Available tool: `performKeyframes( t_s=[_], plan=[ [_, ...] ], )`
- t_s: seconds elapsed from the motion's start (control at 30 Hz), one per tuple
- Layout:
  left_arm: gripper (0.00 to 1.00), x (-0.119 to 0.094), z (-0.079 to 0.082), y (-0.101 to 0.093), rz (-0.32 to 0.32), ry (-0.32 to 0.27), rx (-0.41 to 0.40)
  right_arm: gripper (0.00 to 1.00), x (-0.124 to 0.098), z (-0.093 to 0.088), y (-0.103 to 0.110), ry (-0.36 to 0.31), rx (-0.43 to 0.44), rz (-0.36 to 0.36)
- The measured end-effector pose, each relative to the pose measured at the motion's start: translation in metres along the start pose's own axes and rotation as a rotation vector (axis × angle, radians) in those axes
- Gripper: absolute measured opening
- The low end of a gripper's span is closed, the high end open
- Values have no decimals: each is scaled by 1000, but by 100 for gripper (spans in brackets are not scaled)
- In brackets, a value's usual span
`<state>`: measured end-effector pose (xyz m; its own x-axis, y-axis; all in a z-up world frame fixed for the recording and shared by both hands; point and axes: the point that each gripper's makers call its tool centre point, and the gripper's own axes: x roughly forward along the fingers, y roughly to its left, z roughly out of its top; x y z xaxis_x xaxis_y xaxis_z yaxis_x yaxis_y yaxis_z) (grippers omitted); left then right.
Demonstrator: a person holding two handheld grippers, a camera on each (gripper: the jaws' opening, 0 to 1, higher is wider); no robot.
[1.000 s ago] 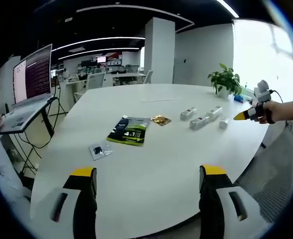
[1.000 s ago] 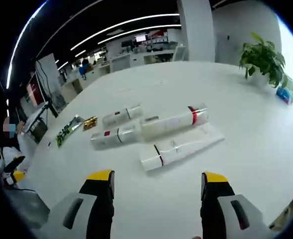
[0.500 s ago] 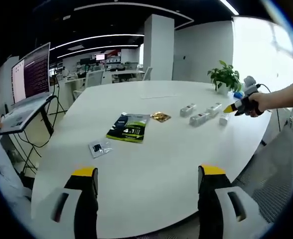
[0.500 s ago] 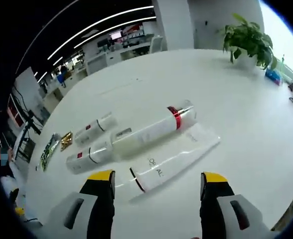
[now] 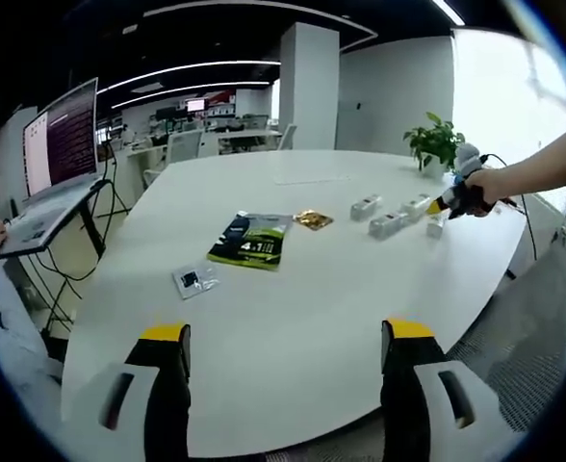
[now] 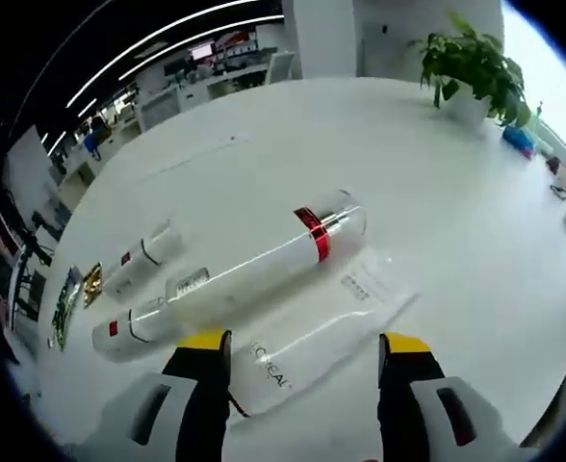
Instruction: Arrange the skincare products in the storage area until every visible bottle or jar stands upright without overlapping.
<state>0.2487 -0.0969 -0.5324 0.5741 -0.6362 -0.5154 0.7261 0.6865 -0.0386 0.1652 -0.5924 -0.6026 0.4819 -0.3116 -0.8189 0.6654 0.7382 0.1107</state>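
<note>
In the right gripper view, a white squeeze tube [image 6: 314, 339] lies flat on the white table [image 6: 437, 183], just ahead of and between my right gripper's [image 6: 302, 343] open jaws. Beyond it lies a tall white bottle with a red band [image 6: 264, 273], also on its side. Two smaller white bottles [image 6: 144, 258] [image 6: 132, 323] lie flat to the left. In the left gripper view, my left gripper [image 5: 288, 332] stands open over the near table, far from the lying products [image 5: 387, 224]. The right gripper [image 5: 450, 201], held in a hand, hovers at them.
A green packet [image 5: 251, 241], a gold sachet [image 5: 312, 219] and a small clear sachet [image 5: 192, 281] lie mid-table. A potted plant [image 5: 435, 144] stands at the far edge. A laptop on a stand [image 5: 57, 164] and a seated person are at the left.
My right gripper has come down and closer to the white tube, which now sits between its jaws. The left gripper has barely moved.
</note>
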Motion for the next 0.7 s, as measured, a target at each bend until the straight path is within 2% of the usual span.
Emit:
performKeyframes(
  t_s=[0.1, 0.23, 0.43, 0.53, 0.6, 0.7],
  plan=[
    [74, 0, -2, 1, 3, 11, 1, 60, 14, 8, -8, 40, -41, -41],
    [74, 0, -3, 1, 6, 19, 4, 56, 15, 12, -14, 19, -23, -59],
    [73, 1, -5, 0, 3, 32, 10, 57, 22, 16, -24, 18, -11, -46],
    [73, 1, -5, -2, 3, 37, 13, 51, 24, 15, -25, 15, 10, -11],
    [73, 1, -6, -2, 4, 40, 14, 46, 21, 12, -25, 9, -10, -4],
    [73, 1, -6, -1, 3, 40, 16, 41, 22, 9, -28, 32, -130, 12]
  ],
)
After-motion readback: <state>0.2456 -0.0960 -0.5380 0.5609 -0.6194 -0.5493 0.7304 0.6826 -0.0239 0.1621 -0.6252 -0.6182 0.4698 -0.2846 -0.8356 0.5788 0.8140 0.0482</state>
